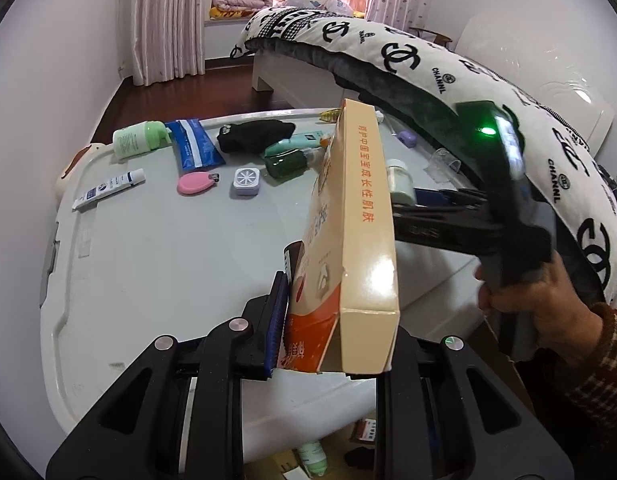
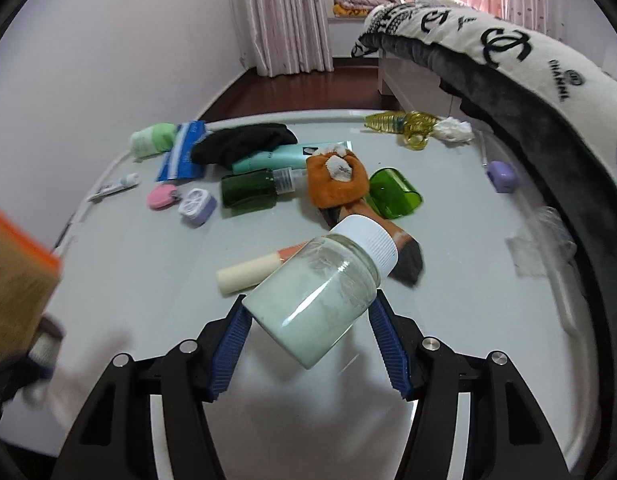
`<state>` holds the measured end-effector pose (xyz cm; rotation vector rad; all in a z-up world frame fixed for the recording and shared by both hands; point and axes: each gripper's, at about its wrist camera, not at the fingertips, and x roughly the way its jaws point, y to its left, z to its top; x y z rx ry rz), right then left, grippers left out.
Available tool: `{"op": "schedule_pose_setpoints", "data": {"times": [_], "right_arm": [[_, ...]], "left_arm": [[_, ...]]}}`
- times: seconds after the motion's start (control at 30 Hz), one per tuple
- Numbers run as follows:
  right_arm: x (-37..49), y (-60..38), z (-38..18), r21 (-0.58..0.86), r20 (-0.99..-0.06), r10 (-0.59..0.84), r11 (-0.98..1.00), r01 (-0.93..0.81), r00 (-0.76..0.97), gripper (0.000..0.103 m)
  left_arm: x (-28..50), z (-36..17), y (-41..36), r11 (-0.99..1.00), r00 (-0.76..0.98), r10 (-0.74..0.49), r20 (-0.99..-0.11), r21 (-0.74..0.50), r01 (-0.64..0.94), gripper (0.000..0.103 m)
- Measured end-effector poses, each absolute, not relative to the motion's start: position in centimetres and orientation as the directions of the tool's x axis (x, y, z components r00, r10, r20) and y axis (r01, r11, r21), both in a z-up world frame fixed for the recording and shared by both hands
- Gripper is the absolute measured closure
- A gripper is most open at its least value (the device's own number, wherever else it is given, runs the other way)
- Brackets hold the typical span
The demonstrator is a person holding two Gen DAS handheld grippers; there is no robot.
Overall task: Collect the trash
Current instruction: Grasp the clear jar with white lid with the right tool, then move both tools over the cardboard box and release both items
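My left gripper (image 1: 332,320) is shut on a flat orange and cream cardboard box (image 1: 352,240), held upright above the grey-white table (image 1: 168,272). The box also shows blurred at the left edge of the right wrist view (image 2: 16,280). My right gripper (image 2: 308,320) is shut on a clear jar with a white ribbed cap (image 2: 324,288), tilted, with pale green contents, held above the table (image 2: 468,320). The right gripper also shows in the left wrist view (image 1: 448,204), past the box.
On the table lie a dark green bottle (image 2: 248,192), a black cloth (image 2: 244,142), an orange sock (image 2: 336,180), a green cap (image 2: 394,192), a cream tube (image 2: 252,274), a blue packet (image 2: 180,156), a yellow bottle (image 2: 400,124) and a purple case (image 2: 502,176). A bed with a patterned blanket (image 2: 528,68) is to the right.
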<state>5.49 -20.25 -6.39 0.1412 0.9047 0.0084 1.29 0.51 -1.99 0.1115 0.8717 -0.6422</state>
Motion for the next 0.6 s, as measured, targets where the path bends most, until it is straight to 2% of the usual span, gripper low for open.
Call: {"op": "schedule_pose_setpoints", "data": {"times": [0.27,0.4,0.5,0.53,0.57,0.6], "right_arm": [[-3.8,-18.8,-2.6,0.123,-0.765,0.137,0.990,-0.067,0.629,0.043],[-9.9,-17.4,-3.1,0.127,-0.807,0.185,0.982,-0.141,0.560,0.043],[-14.3,-16.2,-6.3,0.150,-0.878,0.215,0.972,-0.180,0.427,0.043],[-15.4,-15.9,-7.7,0.154,-0.900,0.213,0.971,-0.182,0.381,0.042],[-16.3,-15.8,-8.8,0.161,-0.908,0.216,0.971,-0.177,0.359,0.032],[-16.7,-15.8,-9.6,0.169,-0.919,0.219,0.970,-0.174,0.329,0.027]], "left_arm": [[-5.8,-1.3,0.7,0.788,0.455,-0.525,-0.719,-0.211,0.578,0.081],[-10.1,-2.0,1.1,0.782,0.411,-0.517,-0.751,-0.219,0.584,0.081],[-12.8,-4.0,1.5,0.785,0.340,-0.473,-0.813,-0.213,0.582,0.080],[-13.7,-4.9,1.7,0.785,0.309,-0.454,-0.835,-0.211,0.582,0.075],[-13.9,-5.5,2.0,0.788,0.296,-0.443,-0.846,-0.210,0.579,0.070],[-14.5,-6.2,2.2,0.797,0.285,-0.424,-0.860,-0.204,0.569,0.054]]}}
